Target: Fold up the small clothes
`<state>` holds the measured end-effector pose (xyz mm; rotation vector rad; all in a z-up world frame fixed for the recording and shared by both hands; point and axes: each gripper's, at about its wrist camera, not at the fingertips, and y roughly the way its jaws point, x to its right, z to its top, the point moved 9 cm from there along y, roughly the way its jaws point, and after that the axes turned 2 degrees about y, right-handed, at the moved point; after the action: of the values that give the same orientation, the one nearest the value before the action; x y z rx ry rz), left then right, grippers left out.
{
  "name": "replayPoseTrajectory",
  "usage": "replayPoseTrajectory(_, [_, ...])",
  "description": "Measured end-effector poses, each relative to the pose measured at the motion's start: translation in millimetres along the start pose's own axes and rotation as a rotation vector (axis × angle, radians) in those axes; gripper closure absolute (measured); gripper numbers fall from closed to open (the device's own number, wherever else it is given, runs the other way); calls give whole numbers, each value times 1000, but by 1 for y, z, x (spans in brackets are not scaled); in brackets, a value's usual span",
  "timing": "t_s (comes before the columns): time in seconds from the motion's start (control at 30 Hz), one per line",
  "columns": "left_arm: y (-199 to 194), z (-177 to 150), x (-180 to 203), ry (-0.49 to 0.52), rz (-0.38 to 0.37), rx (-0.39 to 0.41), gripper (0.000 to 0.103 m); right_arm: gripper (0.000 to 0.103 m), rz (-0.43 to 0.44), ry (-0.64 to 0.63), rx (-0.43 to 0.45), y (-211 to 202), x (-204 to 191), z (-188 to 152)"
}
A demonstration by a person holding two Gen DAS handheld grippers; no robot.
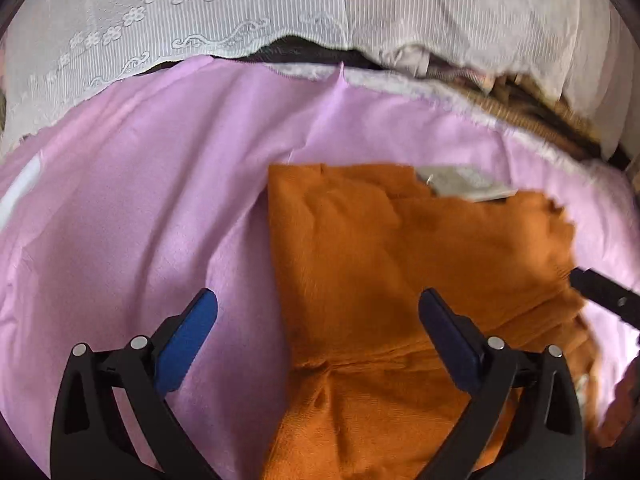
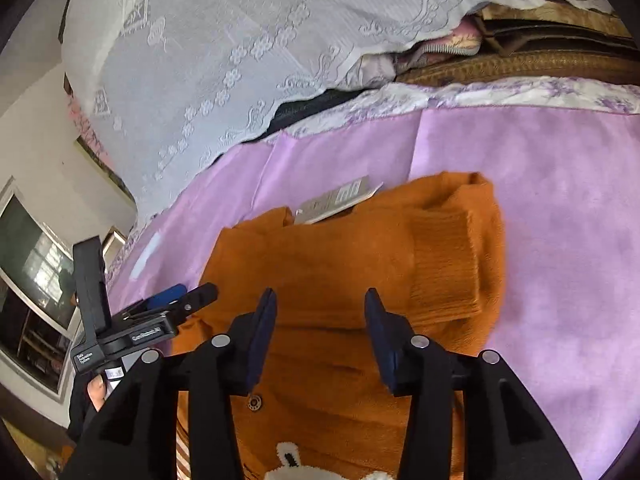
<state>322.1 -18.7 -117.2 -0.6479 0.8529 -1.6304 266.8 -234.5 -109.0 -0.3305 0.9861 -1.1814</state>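
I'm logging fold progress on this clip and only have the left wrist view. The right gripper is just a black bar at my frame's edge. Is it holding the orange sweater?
Observer: No. The right gripper hangs over the orange sweater with its jaws apart and nothing between them.
Operator: Is a sleeve folded in yet?
Observer: Yes. One sleeve lies across the body, with its ribbed cuff flat on top.
Operator: Which face is up?
Observer: Apparently the front. A button and a white animal patch show near the camera.
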Motion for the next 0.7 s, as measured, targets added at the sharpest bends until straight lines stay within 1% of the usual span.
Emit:
replayPoseTrajectory(0.03, [11, -6, 1, 12, 25, -33, 4, 57, -17, 24, -21, 7, 10, -5])
replayPoseTrajectory(0.07, [12, -6, -1, -16, 1, -34, 4, 62, -5, 49, -16, 9, 19, -6])
replayPoseTrajectory(0.1, [10, -5, -4, -40, -17, -40, 4, 80, -17, 72, -8, 5, 29, -5])
replayPoseTrajectory(0.13, [10, -5, -8, -58, -29, -49, 4, 94, -39, 97, -11, 0, 37, -4])
replayPoseTrajectory(0.17, [9, -7, -13, -76, -39, -49, 4, 94, -49, 127, 10, -8, 43, -4])
replayPoseTrajectory(0.23, [-2, -10, -19, -100, -33, -28, 4, 88, -101, 150, 64, -26, 51, -5])
replayPoseTrajectory(0.27, [-10, -11, -21, -99, -18, -8, 4, 85, -108, 141, 80, -35, 50, -7])
replayPoseTrajectory(0.3, [-20, -11, -21, -90, -4, 18, 4, 78, -103, 132, 92, -45, 46, -11])
replayPoseTrajectory(0.33, [-30, -11, -20, -78, 2, 41, 4, 68, -109, 122, 109, -54, 42, -15])
replayPoseTrajectory(0.37, [-40, -13, -17, -65, 0, 62, 4, 63, -115, 103, 127, -63, 36, -19])
replayPoseTrajectory(0.4, [-50, -15, -12, -57, -12, 77, 4, 61, -110, 78, 135, -70, 28, -23])
replayPoseTrajectory(0.47, [-69, -22, 0, -45, -60, 99, 4, 61, -78, 29, 128, -79, 9, -34])
replayPoseTrajectory(0.53, [-81, -33, 15, -20, -105, 94, 4, 56, -70, -19, 107, -80, -9, -48])
replayPoseTrajectory(0.6, [-84, -45, 29, 22, -106, 74, 4, 54, -95, -64, 73, -74, -21, -65])
replayPoseTrajectory(0.7, [-73, -73, 45, 90, -63, 4, 4, 54, -163, -119, 9, -59, -26, -92])
